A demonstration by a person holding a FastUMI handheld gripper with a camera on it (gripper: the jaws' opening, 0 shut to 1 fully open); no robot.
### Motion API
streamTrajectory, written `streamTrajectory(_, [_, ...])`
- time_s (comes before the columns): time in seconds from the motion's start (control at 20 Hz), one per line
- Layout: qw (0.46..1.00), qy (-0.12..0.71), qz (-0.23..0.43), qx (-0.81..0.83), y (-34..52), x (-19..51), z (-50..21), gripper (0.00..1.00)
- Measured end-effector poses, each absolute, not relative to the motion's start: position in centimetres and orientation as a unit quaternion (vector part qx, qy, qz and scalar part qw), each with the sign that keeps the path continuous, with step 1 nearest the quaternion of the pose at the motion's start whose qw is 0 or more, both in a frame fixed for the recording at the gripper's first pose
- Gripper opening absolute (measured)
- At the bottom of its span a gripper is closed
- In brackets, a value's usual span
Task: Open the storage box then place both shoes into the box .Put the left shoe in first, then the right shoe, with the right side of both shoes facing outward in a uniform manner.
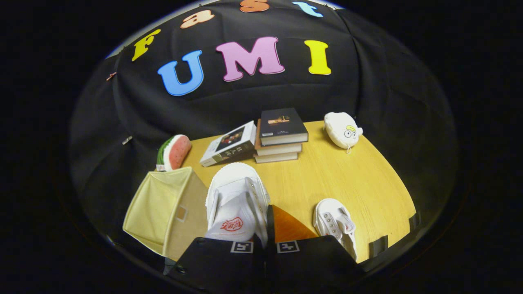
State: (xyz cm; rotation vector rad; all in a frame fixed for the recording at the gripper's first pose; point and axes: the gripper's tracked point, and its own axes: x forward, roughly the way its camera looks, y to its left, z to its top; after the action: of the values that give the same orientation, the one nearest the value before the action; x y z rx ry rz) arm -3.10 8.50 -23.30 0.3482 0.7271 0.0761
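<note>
Gripper [264, 237] is pinching the collar of one white shoe [237, 200], carrying it beside the open box [163, 212]. Advice: tip toe-first into box; other shoe [335, 224] is waiting near the tabletop [347, 179] front edge.

Camera rides the tool [264, 228], looking steeply down over the table [347, 179].

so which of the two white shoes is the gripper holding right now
The bigger-looking white shoe beside the yellow storage box: the gripper has its fingers pinched on the shoe's collar edge. The other white shoe lies untouched on the table.
</note>
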Motion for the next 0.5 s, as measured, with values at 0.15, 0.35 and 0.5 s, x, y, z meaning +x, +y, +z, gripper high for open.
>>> streamTrajectory(0.15, [0.899, 0.382, 0.06, 0.206, 13.9, -2.1, -20.3, 0.06])
streamTrajectory(0.35, [0.873, 0.421, 0.085, 0.231, 20.8, -1.0, -18.8, 0.06])
streamTrajectory(0.5, [0.848, 0.467, 0.089, 0.233, 25.6, -1.1, -19.5, 0.06])
